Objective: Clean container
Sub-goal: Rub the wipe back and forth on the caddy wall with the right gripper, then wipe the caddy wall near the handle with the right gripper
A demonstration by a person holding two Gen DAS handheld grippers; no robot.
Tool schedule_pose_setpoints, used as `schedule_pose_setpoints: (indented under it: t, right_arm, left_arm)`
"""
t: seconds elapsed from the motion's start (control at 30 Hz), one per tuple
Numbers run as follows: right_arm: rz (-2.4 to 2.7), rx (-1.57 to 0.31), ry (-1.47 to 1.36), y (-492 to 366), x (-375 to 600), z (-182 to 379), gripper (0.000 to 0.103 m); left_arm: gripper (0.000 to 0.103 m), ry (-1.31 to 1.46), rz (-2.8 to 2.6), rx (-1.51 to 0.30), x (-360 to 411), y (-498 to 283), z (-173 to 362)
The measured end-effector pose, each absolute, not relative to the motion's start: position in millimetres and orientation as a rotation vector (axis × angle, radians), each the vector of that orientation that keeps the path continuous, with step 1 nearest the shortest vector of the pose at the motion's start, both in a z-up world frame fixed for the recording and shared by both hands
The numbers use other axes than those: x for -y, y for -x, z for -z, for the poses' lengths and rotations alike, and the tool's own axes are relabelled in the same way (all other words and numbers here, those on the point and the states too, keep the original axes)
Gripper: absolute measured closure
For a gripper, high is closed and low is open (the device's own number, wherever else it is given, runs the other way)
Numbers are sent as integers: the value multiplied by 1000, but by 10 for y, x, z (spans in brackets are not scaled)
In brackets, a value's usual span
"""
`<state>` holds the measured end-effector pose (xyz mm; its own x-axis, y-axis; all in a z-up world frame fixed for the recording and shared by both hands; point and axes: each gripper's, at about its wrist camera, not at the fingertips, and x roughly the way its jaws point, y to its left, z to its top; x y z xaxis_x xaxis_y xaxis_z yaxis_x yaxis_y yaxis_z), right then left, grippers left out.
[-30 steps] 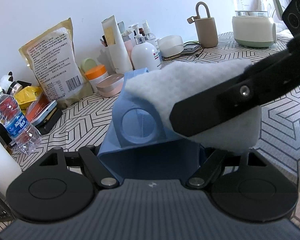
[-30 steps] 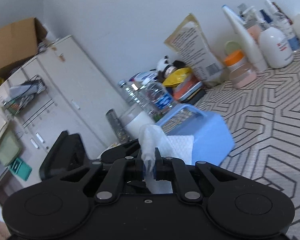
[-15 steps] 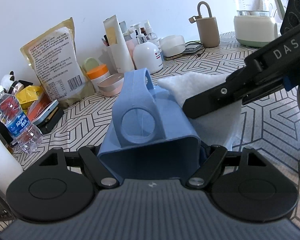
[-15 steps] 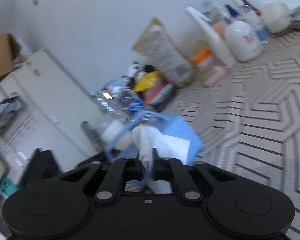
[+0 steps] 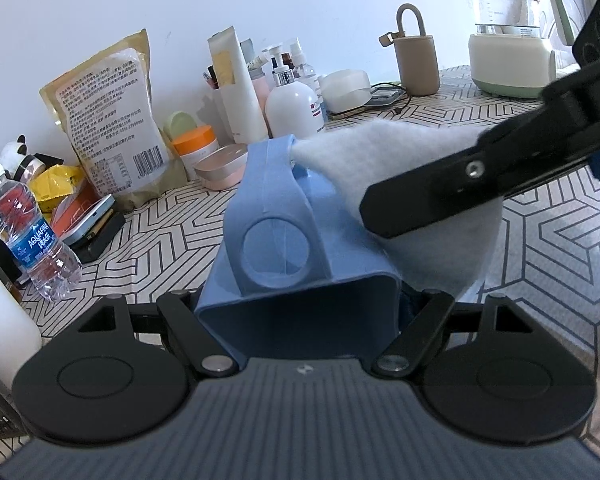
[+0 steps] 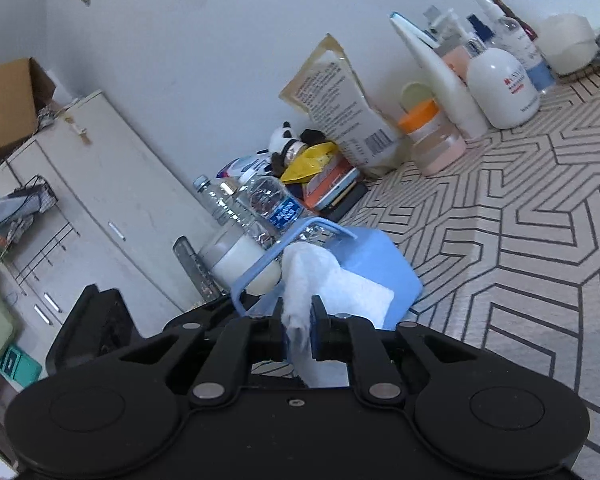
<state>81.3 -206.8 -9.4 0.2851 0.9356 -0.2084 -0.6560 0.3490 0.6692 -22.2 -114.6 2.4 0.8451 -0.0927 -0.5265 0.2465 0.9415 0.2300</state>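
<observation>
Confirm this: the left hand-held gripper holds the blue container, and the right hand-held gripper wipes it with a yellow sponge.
Not quite. The left hand-held gripper does hold the blue container, but the right hand-held gripper is wiping with a white cloth, not a yellow sponge. Both wrist views show it.

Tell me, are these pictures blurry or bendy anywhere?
Left wrist view: sharp, bright daylight near the kettle, and the fisheye lens rounds the edges; the blue container and white cloth look huge because they're close. Right wrist view: dimmer and tilted, sharp too, with dark corners; the table pattern curves.
</observation>
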Motion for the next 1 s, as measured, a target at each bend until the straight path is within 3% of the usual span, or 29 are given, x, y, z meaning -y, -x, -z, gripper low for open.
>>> schedule_pose_setpoints:
  t: [0.27,0.37,1.0]
  right_arm:
    - [-1223,-617,-476,-723,1954,26,89]
    - [-1203,-622,-490,-758,1970,46,100]
    - [-1151,-590,-429,-782,1903,6,100]
  left_arm:
    - [24,-308,187,-532,1091,253,-42]
    - [24,-311,186,-530,1099,275,-35]
    - [24,-324,185,-533,1007,211,-42]
